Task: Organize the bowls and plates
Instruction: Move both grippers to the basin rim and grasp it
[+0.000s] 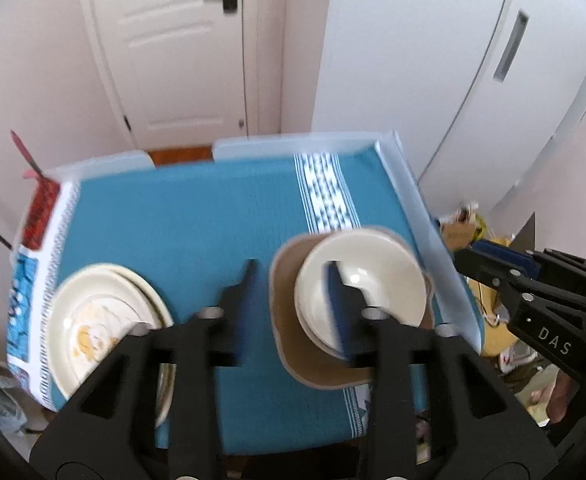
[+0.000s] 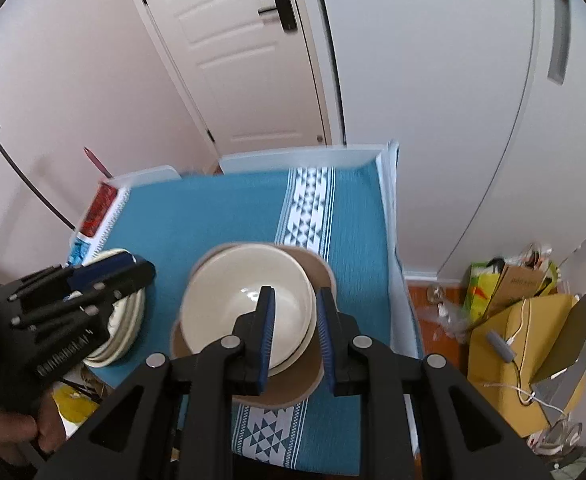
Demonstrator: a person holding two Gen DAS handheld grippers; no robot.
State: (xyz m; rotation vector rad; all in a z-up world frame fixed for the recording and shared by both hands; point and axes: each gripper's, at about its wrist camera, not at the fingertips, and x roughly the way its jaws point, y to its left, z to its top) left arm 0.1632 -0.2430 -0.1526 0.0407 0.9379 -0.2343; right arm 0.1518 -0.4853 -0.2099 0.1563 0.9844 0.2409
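Two stacks: cream bowls (image 2: pixel 249 304) nested on a tan plate (image 2: pixel 317 372) at desk centre-right; cream plates (image 1: pixel 105 320) piled toward 9 o'clock, top one smeared with orange residue.
Desk (image 1: pixel 181 216): covered by a teal cloth with a white patterned stripe running 12 to 6 o'clock.
Left tool (image 1: pixel 293 280): fingers apart, nothing between them; in its own view one blue pad overlaps the bowls, yet the right wrist view shows this tool over the plate pile, so no contact judged.
Right tool (image 2: pixel 295 320): fingers close together; the near bowl rim lies in line with the narrow gap, but contact is unclear, so grip cannot be told.
Bowls: sitting level in the plate, apparently resting, not raised.
Step in hand (judgement): both tools seem clear of the crockery, likely choosing the next piece.
Doing it well: approach a rim squarely, one pad inside and one outside, close firmly before lifting, keep the piece level.
Risk: glazed rims slip; the dirty plate may smear pads.
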